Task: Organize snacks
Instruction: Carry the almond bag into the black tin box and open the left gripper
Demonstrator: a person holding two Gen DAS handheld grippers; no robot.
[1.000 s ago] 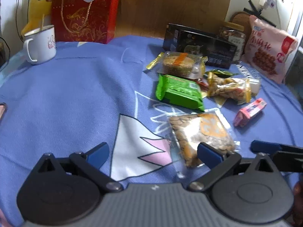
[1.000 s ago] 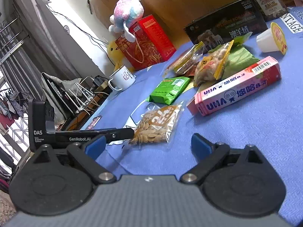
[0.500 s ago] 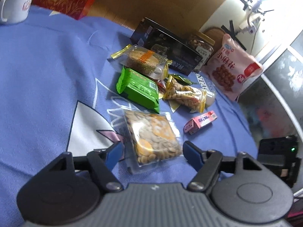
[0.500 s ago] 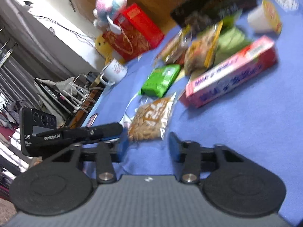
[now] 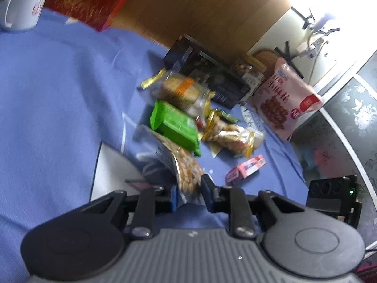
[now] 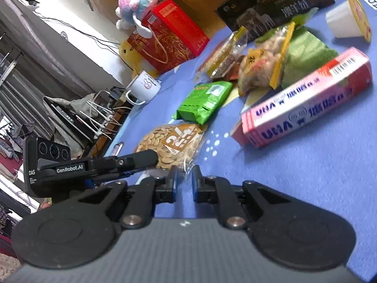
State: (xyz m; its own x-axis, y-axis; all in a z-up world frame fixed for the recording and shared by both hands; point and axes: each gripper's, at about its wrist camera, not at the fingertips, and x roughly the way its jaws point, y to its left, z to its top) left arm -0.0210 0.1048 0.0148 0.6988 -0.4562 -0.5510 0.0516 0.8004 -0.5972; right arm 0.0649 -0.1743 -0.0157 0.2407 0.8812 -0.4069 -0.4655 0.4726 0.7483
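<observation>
A clear bag of pumpkin seeds (image 5: 186, 172) lies on the blue cloth (image 5: 59, 99). My left gripper (image 5: 188, 194) is shut on its near end and tilts it up. In the right wrist view the same bag (image 6: 172, 141) lies ahead, with the left gripper's finger on it. My right gripper (image 6: 183, 185) is nearly shut with its jaws around the bag's clear corner. A green packet (image 5: 174, 125), a peanut bag (image 5: 231, 136) and a pink box (image 6: 306, 101) lie beyond.
A black box (image 5: 207, 80), a pink biscuit bag (image 5: 282, 101), a wrapped cake (image 5: 181, 89) and a jelly cup (image 6: 346, 21) lie further back. A red gift box (image 6: 165, 35) and a white mug (image 6: 143, 87) stand at the far left. The table edge runs along the right.
Both grippers have closed from wide open. The left one moved onto the seed bag and lifted its near end. The right one moved in to the bag's corner.
</observation>
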